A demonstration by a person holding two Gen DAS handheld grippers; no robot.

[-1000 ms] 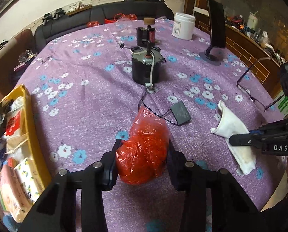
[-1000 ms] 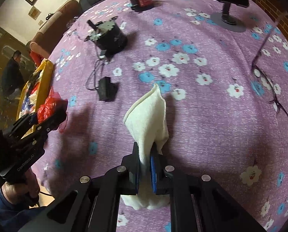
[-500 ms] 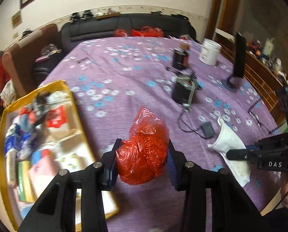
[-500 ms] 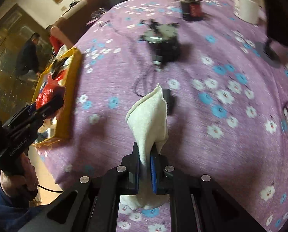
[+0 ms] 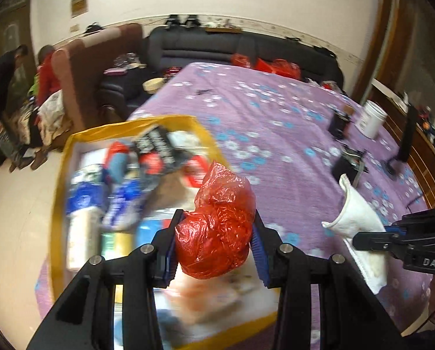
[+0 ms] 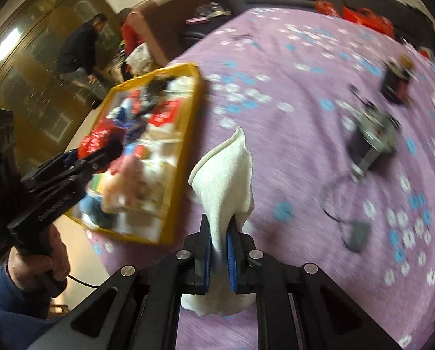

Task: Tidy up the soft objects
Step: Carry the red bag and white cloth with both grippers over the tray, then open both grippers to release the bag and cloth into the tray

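Note:
My left gripper (image 5: 216, 242) is shut on a crumpled red plastic bag (image 5: 220, 227) and hangs over the yellow-rimmed box (image 5: 129, 128), which is packed with packets and soft items. In the right wrist view the left gripper (image 6: 100, 151) with the red plastic bag (image 6: 93, 143) is above the yellow-rimmed box (image 6: 185, 145). My right gripper (image 6: 220, 250) is shut on a folded white cloth (image 6: 229, 175), held above the purple flowered tablecloth just right of the box. The white cloth (image 5: 360, 213) and right gripper (image 5: 360, 237) also show at the right of the left wrist view.
On the purple flowered table (image 6: 305, 87) lie a black motor with a cable (image 6: 375, 137), a small dark adapter (image 6: 357, 233), a dark jar (image 6: 396, 81) and a white tub (image 5: 372, 118). A black sofa (image 5: 217, 46) and two people (image 6: 80, 49) are beyond the table.
Both grippers have swung left across the table with their loads. The red bag now hangs over the yellow box, and the white cloth is beside the box's right rim.

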